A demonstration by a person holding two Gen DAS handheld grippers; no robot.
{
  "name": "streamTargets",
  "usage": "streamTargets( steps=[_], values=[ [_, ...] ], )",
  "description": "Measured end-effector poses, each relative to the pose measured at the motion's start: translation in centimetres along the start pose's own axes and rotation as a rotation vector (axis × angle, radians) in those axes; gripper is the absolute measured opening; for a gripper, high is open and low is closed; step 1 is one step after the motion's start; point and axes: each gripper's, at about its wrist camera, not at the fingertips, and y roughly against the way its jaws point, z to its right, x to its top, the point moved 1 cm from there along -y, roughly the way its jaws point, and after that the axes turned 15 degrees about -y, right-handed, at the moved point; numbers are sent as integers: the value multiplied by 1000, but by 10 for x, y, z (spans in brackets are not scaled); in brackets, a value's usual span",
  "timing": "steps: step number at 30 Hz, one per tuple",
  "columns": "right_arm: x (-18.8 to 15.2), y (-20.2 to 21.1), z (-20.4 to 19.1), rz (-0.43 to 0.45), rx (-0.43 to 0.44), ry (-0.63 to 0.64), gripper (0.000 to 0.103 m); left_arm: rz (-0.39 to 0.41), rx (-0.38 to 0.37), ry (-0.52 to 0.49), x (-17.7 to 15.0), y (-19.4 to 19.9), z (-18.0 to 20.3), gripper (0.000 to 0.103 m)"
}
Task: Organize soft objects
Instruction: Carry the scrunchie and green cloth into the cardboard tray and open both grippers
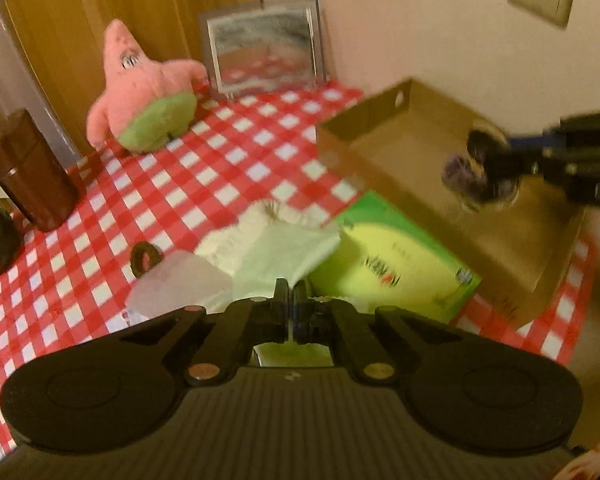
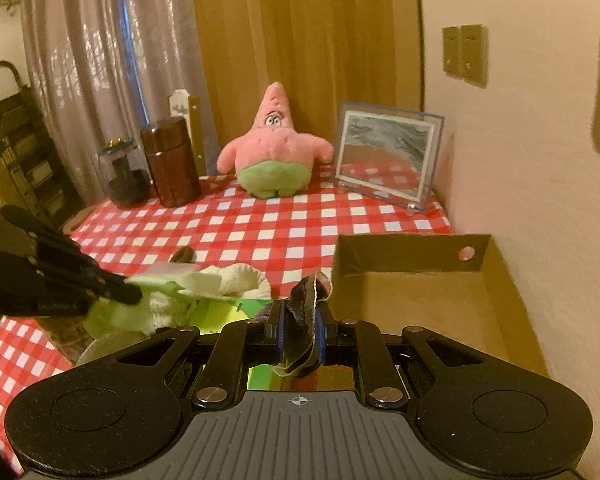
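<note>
My left gripper [image 1: 293, 286] is shut on a pale green cloth [image 1: 283, 252], which is lifted a little over a white knitted piece [image 1: 243, 232] and a green tissue box [image 1: 400, 268]. In the right wrist view the left gripper [image 2: 133, 294] pinches the same cloth [image 2: 159, 280] beside the knitted piece [image 2: 239, 280]. My right gripper [image 2: 302, 312] is shut on a dark, crumpled fabric piece [image 2: 306, 300]. From the left wrist view it [image 1: 496, 164] hangs with the fabric piece [image 1: 464, 172] over the open cardboard box [image 1: 380, 148]. A pink starfish plush [image 2: 275, 148] sits upright at the back.
The checked tablecloth [image 2: 259, 232] covers the table. A framed picture [image 2: 388, 160] leans at the back right, with a brown canister [image 2: 171, 160] and a dark jar [image 2: 125, 176] at the back left. The cardboard box [image 2: 420, 292] sits against the wall. A small brown ring [image 1: 144, 258] lies near the cloths.
</note>
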Motion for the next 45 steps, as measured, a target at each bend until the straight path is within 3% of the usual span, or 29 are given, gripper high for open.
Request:
streamTargets(
  steps=[14,26,34,45],
  values=[
    [7,62,30,80,-84,-46,15,139,-60,62,65,44,37,1],
    [-7,84,87,56,-188,-103,15,174,-179,54,120,-2,120,1],
    [-19,76,107,15,-221,-126,15,135,-185,29,120,-33,144,16],
    [-22,59,104,-14,-220,-140,15,87,-163,42,106,-41,138,17]
  ],
)
